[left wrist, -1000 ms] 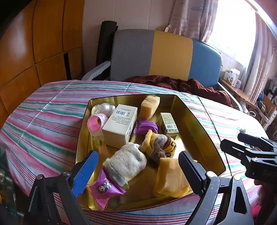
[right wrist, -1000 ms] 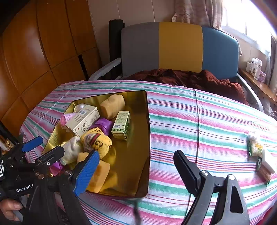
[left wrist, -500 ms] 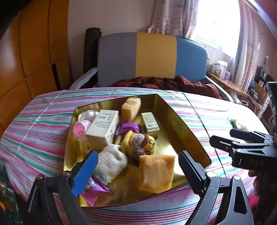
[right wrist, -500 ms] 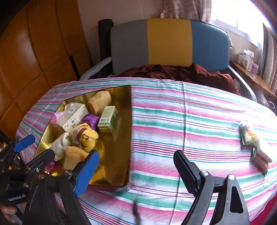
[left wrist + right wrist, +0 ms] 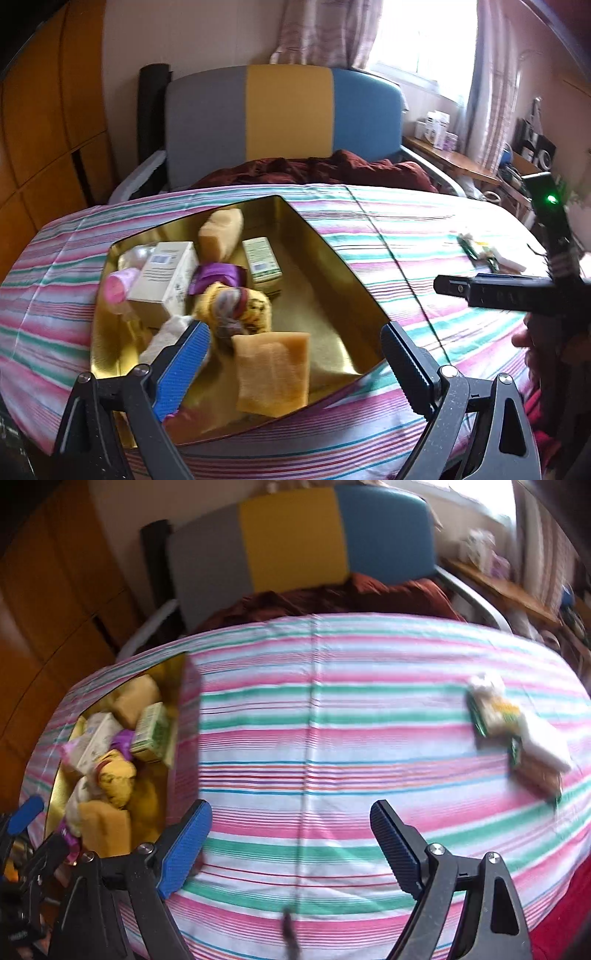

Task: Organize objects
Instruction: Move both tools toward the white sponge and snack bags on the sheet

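Across the striped tabletop [image 5: 314, 709] stood a gold tray [image 5: 332, 295], at centre-left in the left wrist view, crowded with a white box [image 5: 164, 273], a green carton [image 5: 261, 258], yellow sponges [image 5: 273, 373], a purple wrapper [image 5: 218, 275] and a pink roll [image 5: 118, 290]. Over its near edge hung the left tool [image 5: 291, 369], fingers spread wide and gripping nothing. Lower in the right wrist view the right tool [image 5: 290, 845] was likewise spread and empty above bare cloth, while several small packets [image 5: 517, 734] lay at the right, well apart from the tray.
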`<state>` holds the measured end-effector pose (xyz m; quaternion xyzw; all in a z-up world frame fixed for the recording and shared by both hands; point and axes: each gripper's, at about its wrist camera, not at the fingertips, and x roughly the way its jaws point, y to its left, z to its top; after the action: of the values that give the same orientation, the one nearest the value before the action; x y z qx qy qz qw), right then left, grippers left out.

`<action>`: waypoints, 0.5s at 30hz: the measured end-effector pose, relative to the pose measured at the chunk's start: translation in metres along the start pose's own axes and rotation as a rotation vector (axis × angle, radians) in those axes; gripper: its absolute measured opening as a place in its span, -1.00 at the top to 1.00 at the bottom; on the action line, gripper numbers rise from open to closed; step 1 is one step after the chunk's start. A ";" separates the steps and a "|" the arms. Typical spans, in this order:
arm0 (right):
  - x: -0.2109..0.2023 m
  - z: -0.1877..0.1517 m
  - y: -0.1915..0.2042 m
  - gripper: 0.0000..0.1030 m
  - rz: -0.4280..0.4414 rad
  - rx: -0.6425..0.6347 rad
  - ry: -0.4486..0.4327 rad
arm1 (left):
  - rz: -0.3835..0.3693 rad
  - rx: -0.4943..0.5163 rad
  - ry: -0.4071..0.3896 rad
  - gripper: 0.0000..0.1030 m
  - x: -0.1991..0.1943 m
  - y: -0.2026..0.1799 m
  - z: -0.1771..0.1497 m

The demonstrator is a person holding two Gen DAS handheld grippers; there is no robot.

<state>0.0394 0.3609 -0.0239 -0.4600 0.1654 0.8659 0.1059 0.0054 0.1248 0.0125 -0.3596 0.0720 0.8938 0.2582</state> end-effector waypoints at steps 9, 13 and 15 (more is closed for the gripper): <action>-0.012 0.018 -0.085 -0.73 -0.080 0.221 0.001 | -0.040 0.043 0.031 -0.83 0.010 -0.024 0.001; -0.026 0.025 -0.128 -0.73 -0.105 0.342 -0.015 | -0.056 0.065 0.039 -0.83 0.014 -0.033 0.003; -0.034 0.028 -0.150 -0.73 -0.119 0.405 -0.028 | -0.065 0.074 0.044 -0.83 0.015 -0.037 0.003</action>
<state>0.0874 0.5091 -0.0099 -0.4264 0.3069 0.8135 0.2494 0.0133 0.1639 0.0068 -0.3717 0.0989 0.8734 0.2986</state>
